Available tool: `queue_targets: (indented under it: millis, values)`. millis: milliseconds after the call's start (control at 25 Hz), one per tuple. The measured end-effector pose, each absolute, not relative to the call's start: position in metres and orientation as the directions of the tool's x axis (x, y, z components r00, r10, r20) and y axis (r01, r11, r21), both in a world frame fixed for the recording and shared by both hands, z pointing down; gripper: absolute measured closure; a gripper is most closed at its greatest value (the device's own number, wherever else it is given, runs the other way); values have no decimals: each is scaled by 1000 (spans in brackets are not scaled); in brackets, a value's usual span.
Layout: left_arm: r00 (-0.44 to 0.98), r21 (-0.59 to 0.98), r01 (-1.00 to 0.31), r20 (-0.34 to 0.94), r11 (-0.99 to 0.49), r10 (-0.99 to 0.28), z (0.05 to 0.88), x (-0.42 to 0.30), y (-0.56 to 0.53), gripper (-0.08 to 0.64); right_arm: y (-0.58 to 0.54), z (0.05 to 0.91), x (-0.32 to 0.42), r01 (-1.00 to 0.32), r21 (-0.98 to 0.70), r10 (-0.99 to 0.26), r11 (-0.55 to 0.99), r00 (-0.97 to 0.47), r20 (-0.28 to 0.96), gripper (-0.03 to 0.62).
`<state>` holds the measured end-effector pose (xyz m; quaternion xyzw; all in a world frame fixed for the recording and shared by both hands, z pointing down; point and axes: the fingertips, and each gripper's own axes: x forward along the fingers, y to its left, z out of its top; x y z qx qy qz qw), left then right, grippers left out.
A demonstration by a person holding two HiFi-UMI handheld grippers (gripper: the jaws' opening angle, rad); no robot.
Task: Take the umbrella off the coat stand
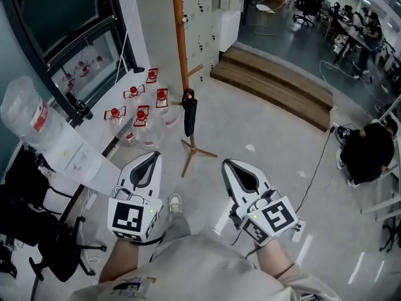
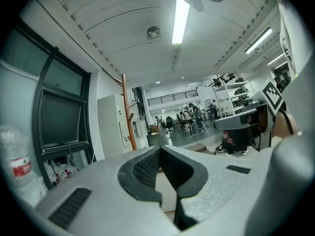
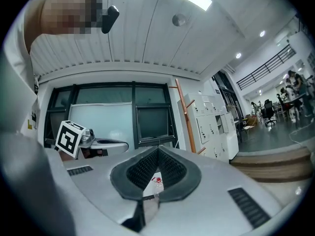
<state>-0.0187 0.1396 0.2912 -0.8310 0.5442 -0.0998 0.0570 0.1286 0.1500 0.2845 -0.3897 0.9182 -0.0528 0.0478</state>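
A slim black folded umbrella [image 1: 189, 113] hangs on the orange wooden coat stand [image 1: 181, 42], whose splayed feet rest on the grey floor. Both grippers are held low in the head view, short of the stand and apart from the umbrella. My left gripper [image 1: 152, 156] is shut with nothing in it, its tips pointing toward the stand's base. My right gripper [image 1: 227, 163] is also shut and empty, to the right of the stand's feet. The stand's pole shows in the left gripper view [image 2: 125, 113] and the right gripper view [image 3: 186, 114]. In both gripper views the umbrella is hidden behind the jaws.
Several red-capped water bottles [image 1: 141, 115] stand on the floor left of the stand, under a dark-framed window. A large water jug [image 1: 31, 121] and a black office chair [image 1: 37, 243] are at left. Wooden steps [image 1: 276, 83] rise behind; a person [image 1: 366, 152] sits at right.
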Motion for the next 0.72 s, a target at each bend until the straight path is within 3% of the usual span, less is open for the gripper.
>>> queue_targets:
  millis: [720]
  values:
    - [450,-178,-861,174,-477,-876,316,-66,8,552,15,306,76,-764,-161,-773,624,-635,17,584]
